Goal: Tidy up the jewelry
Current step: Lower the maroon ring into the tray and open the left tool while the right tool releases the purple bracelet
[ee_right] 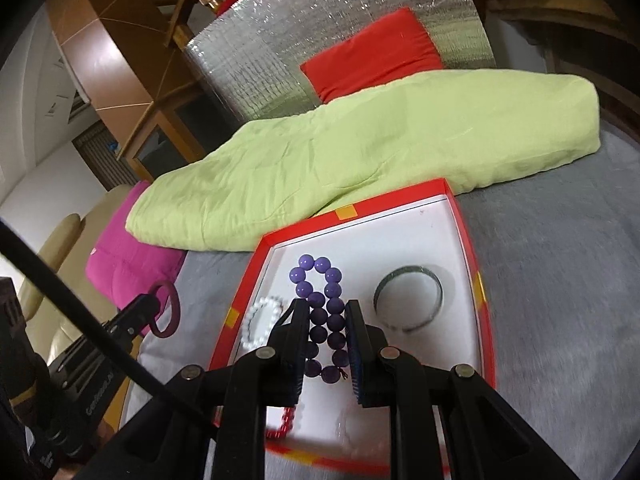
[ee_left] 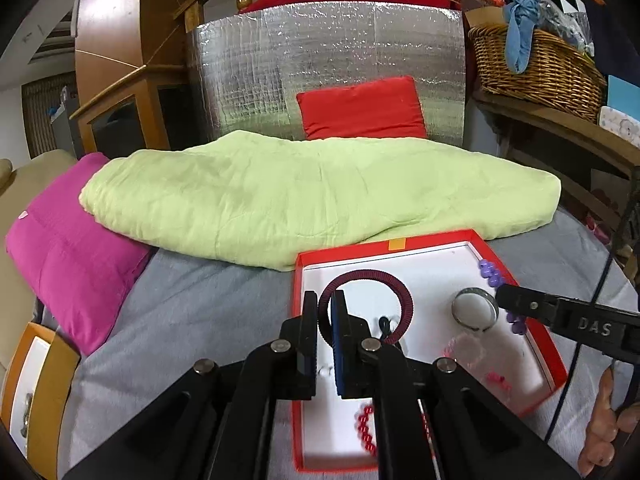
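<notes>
A red box with a white floor [ee_left: 440, 276] [ee_right: 432, 232] lies on the grey bed. My left gripper [ee_left: 325, 312] is shut on a dark maroon cord bracelet [ee_left: 404, 300], held above the box; it also shows at the left of the right wrist view [ee_right: 170, 308]. My right gripper [ee_right: 328, 312] is shut on a purple bead bracelet [ee_right: 324, 312], which hangs between its fingers over the box. In the box lie a grey metal bangle [ee_left: 476, 308] [ee_right: 408, 300], a white bead bracelet [ee_right: 260, 320], a red bead bracelet [ee_left: 366, 428] and a clear pink bracelet [ee_left: 466, 350].
A folded light-green blanket [ee_left: 312, 196] lies just behind the box, with a magenta cushion [ee_left: 68, 248] to its left and a red cushion [ee_left: 360, 108] against a silver foil panel [ee_left: 320, 60]. A wicker basket [ee_left: 536, 64] stands on a shelf at the right.
</notes>
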Motion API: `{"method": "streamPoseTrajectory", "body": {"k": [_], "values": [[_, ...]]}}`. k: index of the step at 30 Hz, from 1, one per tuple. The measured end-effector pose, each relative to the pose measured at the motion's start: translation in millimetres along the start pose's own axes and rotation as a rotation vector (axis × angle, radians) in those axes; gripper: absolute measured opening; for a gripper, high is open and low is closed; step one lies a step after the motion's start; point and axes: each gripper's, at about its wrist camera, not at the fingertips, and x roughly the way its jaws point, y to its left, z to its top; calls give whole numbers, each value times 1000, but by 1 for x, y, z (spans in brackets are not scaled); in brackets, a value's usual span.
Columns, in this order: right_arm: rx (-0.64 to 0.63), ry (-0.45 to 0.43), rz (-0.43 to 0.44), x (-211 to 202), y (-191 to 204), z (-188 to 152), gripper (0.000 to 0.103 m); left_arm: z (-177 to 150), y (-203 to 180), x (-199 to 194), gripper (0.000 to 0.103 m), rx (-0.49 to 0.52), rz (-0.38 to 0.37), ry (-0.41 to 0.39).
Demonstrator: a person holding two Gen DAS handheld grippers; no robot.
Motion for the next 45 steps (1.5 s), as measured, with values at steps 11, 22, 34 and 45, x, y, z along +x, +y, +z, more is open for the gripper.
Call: {"method": "streamPoseTrajectory", "body": {"k": [11,22,34,45], "values": [[70,89,-29,52,-16,16,19,6,-17,58,7,16,-62,134],[80,182,-84,72,-28,4,22,-19,-22,77,7,41,-39,264],[69,166,-97,55,-20,-6,22,-30,-16,63,6,31,-13,290],[47,157,-101,48,-16,-7,22,-27,-16,52,13,49,3,263]]}}
